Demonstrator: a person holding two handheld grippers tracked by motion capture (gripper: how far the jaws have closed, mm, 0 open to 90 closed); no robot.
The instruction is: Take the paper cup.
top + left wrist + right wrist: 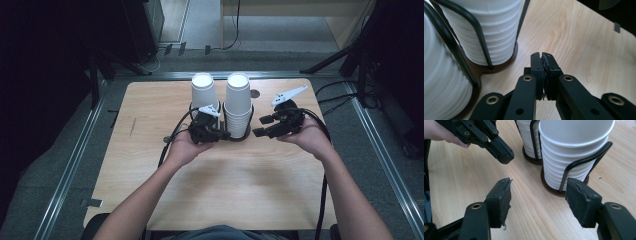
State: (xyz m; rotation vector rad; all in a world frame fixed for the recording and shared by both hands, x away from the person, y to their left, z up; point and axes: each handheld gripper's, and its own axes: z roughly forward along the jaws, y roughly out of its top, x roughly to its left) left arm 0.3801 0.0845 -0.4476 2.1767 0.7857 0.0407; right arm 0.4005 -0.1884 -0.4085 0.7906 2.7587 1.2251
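In the high view, a pale wooden table [220, 175] stands on grey carpet in a dim room, with dark stands and cables at the far edge. Two stacks of white paper cups [237, 102] sit in a black wire holder [245, 134] at the far middle, between the left gripper [220, 134] and the right gripper [260, 127]. In the left gripper view, its jaws are pressed together on nothing, just right of the holder's base [499, 67]. In the right gripper view, the jaws stand apart and empty, the nearer stack [574, 152] just beyond the right jaw, the left gripper [504, 153] far left.
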